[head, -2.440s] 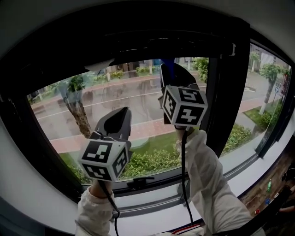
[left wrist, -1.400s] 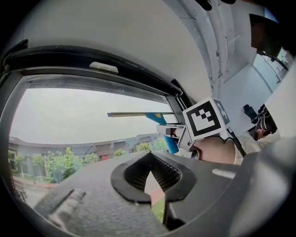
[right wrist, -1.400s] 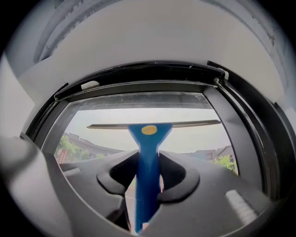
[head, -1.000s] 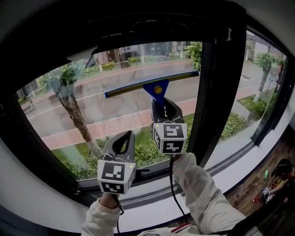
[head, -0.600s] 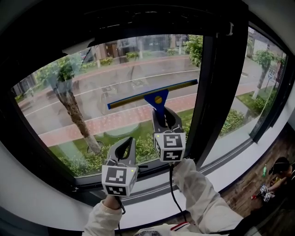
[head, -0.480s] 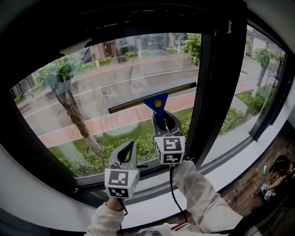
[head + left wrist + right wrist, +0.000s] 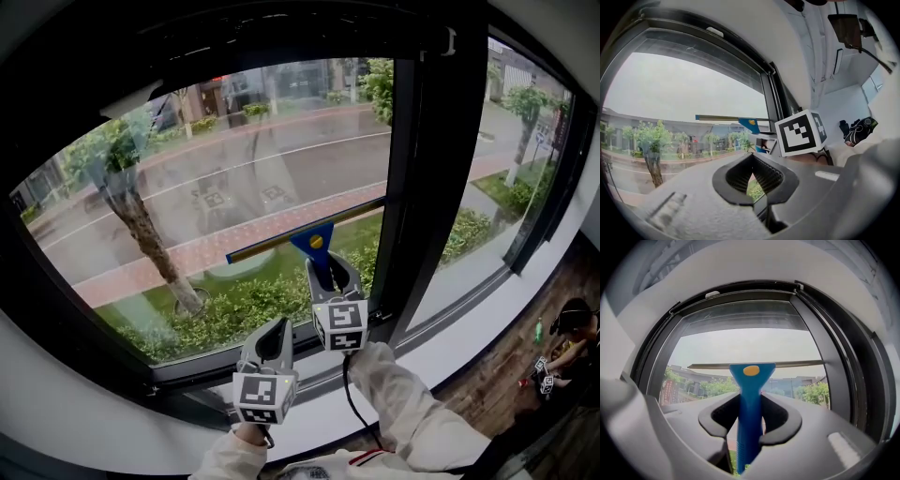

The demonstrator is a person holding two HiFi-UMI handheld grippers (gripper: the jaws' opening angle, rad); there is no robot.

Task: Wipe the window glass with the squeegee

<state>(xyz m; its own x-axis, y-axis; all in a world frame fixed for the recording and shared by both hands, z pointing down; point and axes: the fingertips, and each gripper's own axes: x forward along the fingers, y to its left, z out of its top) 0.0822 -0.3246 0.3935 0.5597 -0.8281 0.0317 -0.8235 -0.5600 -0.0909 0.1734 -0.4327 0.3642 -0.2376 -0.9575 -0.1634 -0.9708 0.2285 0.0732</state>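
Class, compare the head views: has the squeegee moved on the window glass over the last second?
Yes. The squeegee, gripped by the right gripper, has slid down the glass, closer to the window's bottom frame.

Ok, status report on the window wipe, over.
Right gripper shut on squeegee handle. Blade against the glass, lower half of the pane. Left gripper shut, empty, lower down. Nothing in the way.

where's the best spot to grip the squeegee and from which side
Grip the squeegee's narrow blue handle from below, jaws across its sides, as the right gripper does now. The wide blade on top crosses the glass and must stay free.
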